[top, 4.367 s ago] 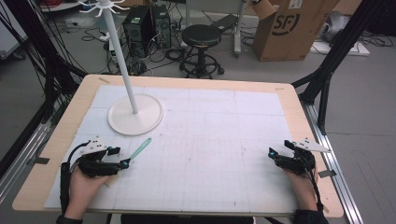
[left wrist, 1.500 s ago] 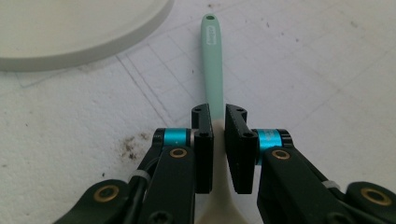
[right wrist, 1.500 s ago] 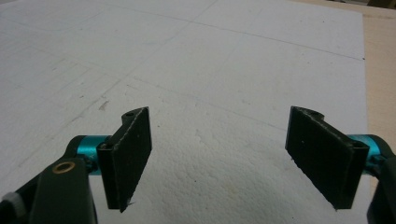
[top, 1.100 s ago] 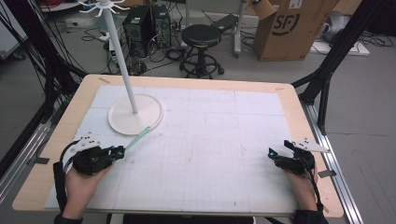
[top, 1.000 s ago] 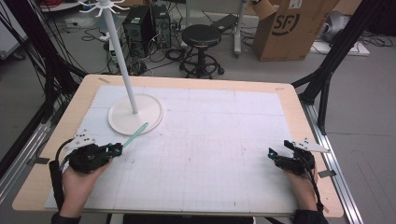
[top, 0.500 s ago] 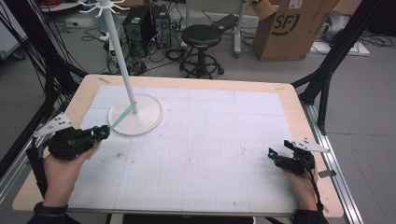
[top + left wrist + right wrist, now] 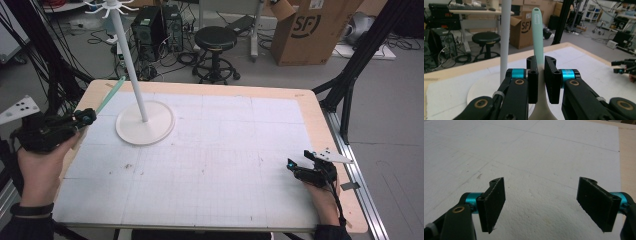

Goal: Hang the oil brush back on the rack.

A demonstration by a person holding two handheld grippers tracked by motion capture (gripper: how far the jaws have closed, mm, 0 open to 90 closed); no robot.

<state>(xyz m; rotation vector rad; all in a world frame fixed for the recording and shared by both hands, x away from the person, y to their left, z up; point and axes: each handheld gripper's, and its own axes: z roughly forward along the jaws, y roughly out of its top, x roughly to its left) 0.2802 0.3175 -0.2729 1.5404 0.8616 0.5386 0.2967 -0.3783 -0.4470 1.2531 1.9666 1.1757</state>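
The left claw [image 7: 539,77], clamped low on the mint-green utensil [image 7: 537,35] raised beside the white stand [image 7: 131,60], risks knocking its pole, while the right claw [image 7: 546,205] rests apart on the counter [image 7: 225,165].

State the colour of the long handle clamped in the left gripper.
The handle is pale mint green, clearest in the left gripper view between the left gripper's jaws.

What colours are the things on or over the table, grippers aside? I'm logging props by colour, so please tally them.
White: 1, the stand with its round base and tall pole.
Mint green: 1, the long-handled utensil clamped in the left gripper; its working end is hidden.
Total: 2.
The right gripper is open and holds nothing.
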